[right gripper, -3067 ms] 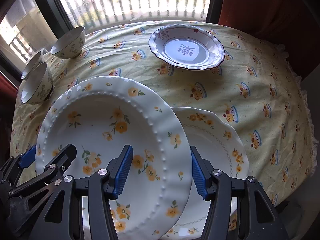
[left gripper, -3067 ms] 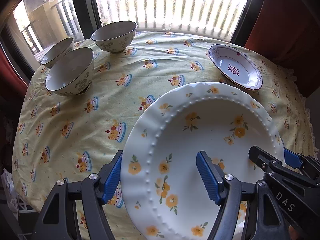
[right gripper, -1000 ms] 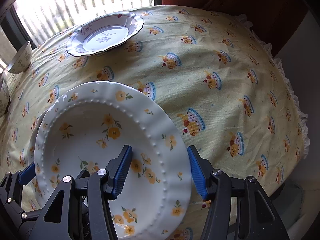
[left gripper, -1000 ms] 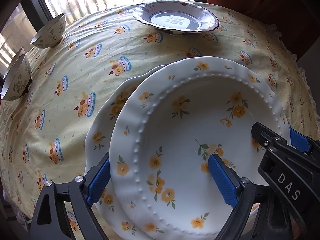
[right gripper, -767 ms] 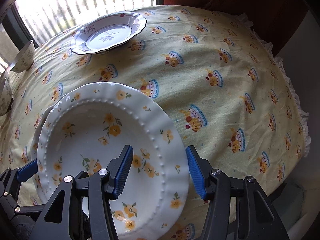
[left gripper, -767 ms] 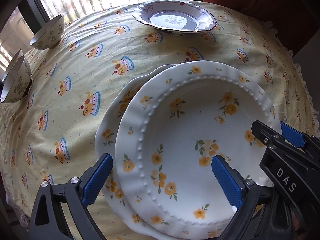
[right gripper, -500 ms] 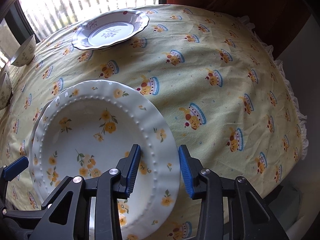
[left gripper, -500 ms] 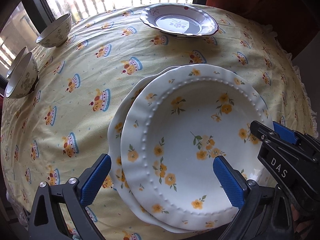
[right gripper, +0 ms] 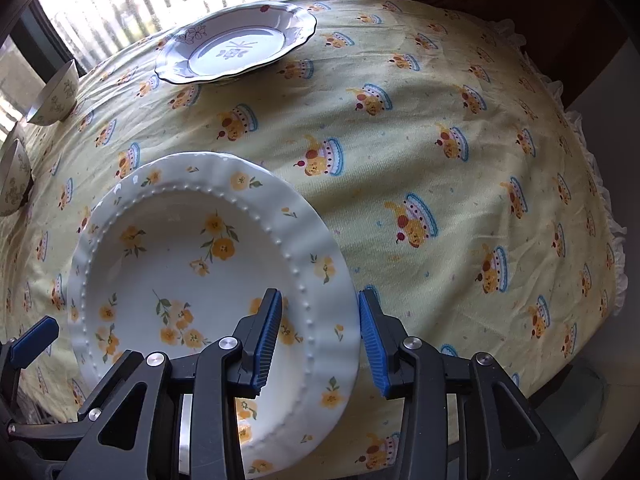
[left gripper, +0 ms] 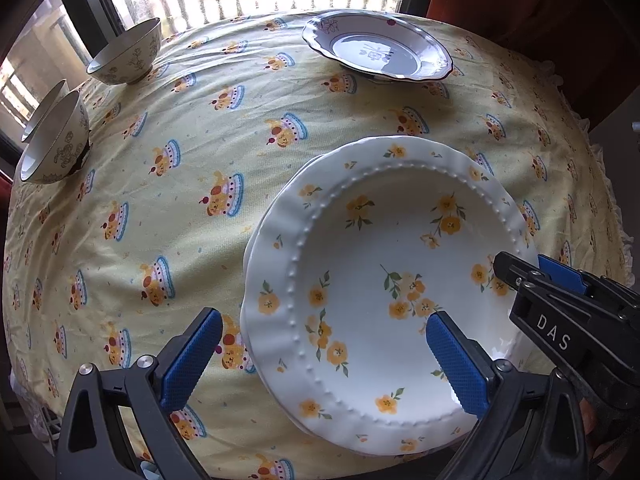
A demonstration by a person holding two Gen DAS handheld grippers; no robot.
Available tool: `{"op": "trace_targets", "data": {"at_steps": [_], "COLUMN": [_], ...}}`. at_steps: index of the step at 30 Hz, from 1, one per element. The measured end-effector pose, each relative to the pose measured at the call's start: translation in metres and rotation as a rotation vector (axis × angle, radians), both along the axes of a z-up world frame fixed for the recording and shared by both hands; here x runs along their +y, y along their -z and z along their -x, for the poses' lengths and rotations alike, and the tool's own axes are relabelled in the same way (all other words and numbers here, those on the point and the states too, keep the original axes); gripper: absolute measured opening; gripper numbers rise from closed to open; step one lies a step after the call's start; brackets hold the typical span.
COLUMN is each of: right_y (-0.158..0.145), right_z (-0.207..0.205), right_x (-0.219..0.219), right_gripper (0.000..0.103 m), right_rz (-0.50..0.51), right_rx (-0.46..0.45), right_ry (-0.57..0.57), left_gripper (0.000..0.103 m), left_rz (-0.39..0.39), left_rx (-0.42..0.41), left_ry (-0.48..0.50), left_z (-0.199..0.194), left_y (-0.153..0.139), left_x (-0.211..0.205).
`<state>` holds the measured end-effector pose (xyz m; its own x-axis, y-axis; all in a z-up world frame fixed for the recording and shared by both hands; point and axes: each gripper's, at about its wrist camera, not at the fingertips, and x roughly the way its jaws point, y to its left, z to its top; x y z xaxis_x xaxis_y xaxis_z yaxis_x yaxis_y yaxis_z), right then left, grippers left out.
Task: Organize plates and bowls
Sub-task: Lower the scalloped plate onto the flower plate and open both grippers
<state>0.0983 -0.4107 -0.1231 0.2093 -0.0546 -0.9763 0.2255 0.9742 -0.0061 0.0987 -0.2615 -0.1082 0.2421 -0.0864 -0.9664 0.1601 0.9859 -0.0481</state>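
- Yellow-flower plate (left gripper: 384, 280): white, beaded ring inside a scalloped rim, orange-yellow blossoms with green leaves. It sits nested on a second plate (left gripper: 250, 248) of like pattern; only a sliver of that one's rim shows at the left.
- The stack lies on the tablecloth (left gripper: 180, 200), pale yellow with cake prints, close to the near table edge.
- Left gripper (left gripper: 320, 360): released, jaws spread wide and just been opening; one blue pad hangs over the cloth left of the stack, the other above the plate's well, neither pressing.
- Right gripper (right gripper: 320, 340): jaws just narrowed astride the top plate's right rim; whether the pads actually bite, cannot tell.
- Beyond the stack, well apart: purple-rimmed plate (left gripper: 376, 52) near the window.
- Far left of the stack: three bowls (left gripper: 56, 140) at the cloth's edge.
- Open cloth between the stack and those pieces; frilled hem right of the stack.
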Motion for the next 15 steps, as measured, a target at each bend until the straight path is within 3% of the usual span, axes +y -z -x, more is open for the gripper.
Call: {"op": "trace_targets", "data": {"at_steps": [3, 7, 15], "right_y": [-0.005, -0.029, -0.074], "right_z": [-0.001, 0.001, -0.011], "right_x": [0.001, 0.010, 0.043], "right_gripper": [0.049, 0.070, 0.072], "right_rz": [-0.011, -0.004, -0.011], "right_rx": [0.001, -0.064, -0.185], "right_ry": [0.026, 0.048, 0.047], "left_gripper": [0.103, 0.102, 0.102], "left_rz": [0.019, 0.046, 0.064], "left_rx": [-0.009, -0.042, -0.149], "left_ry": [-0.002, 0.016, 0.055], "left_z": [-0.003, -0.011, -0.029], "left_y": [-0.006, -0.021, -0.057], "left_x": [0.007, 0.017, 0.038]}}
